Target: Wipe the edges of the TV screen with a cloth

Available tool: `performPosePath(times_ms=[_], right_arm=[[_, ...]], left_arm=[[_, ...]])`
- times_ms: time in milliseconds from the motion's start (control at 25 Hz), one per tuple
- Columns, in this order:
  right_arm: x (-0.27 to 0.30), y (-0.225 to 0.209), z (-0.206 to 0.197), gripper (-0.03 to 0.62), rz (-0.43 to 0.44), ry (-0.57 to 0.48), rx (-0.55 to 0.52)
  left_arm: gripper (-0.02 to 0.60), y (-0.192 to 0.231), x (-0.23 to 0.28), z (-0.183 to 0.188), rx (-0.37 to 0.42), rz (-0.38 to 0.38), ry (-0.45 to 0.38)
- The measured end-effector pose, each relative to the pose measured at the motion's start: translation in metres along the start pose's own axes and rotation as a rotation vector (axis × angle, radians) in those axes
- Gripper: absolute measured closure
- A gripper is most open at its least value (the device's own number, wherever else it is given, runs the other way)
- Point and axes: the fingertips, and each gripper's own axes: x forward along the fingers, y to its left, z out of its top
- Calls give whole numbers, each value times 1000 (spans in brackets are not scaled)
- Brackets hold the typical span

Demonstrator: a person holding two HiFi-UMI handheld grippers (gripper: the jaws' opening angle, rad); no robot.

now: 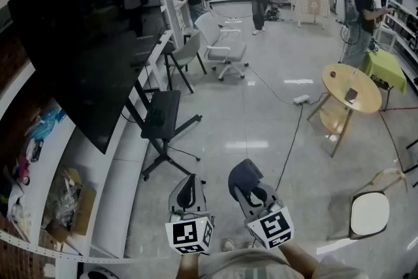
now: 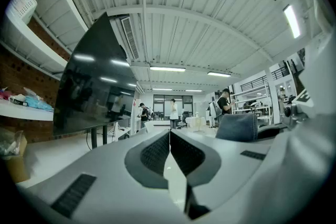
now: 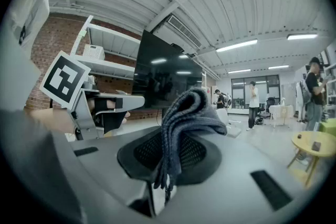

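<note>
A long white shelf point(image 1: 108, 196) runs along the brick wall at the left, and on it lie a cardboard box point(image 1: 82, 209) and some crumpled plastic bags point(image 1: 60, 198). A black stand point(image 1: 161, 115) with a flat tray and splayed legs is on the floor just beside this shelf, between the two grippers and the TV screen point(image 1: 91, 42). Further behind are a grey chair point(image 1: 187, 52) and a white office chair point(image 1: 223, 44). At the right is a round wooden table point(image 1: 353, 88) with a small dark thing on it, and a black cable point(image 1: 288, 150) goes over the glossy floor to a power strip point(image 1: 301, 99). Several persons stand at the far end of the room, well apart from the TV.

The left gripper point(image 1: 189, 181) is held low in front of the person, its jaws are pressed together at the tips and nothing is between them. The right gripper point(image 1: 250, 185) is just beside it and is clenched on the cloth point(image 3: 185, 120).

The cloth is dark grey with a ribbed knit; it is folded, its bulk bulges over the tips of the jaws, and its loose ends hang down between the pads. It touches nothing else and is well apart from the TV.

The TV screen is large, black and switched off. It stands above the shelf in front of the wall. Its surface is glossy and shows the ceiling lights and the dim shapes of persons
</note>
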Motion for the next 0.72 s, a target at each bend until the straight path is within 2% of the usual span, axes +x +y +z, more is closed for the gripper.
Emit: performPosePath(times_ms=[120, 280, 560, 720], right_arm=[[0, -3, -8, 548, -17, 10, 25], [-1, -9, -11, 548, -53, 78, 47], [18, 12, -7, 548, -16, 23, 19], [30, 29, -13, 548, -16, 27, 24]], left_arm=[[566, 4, 0, -2, -3, 6, 3], [566, 12, -1, -2, -3, 11, 0], [566, 36, -7, -5, -11, 24, 4], [566, 61, -13, -14, -41, 39, 7]])
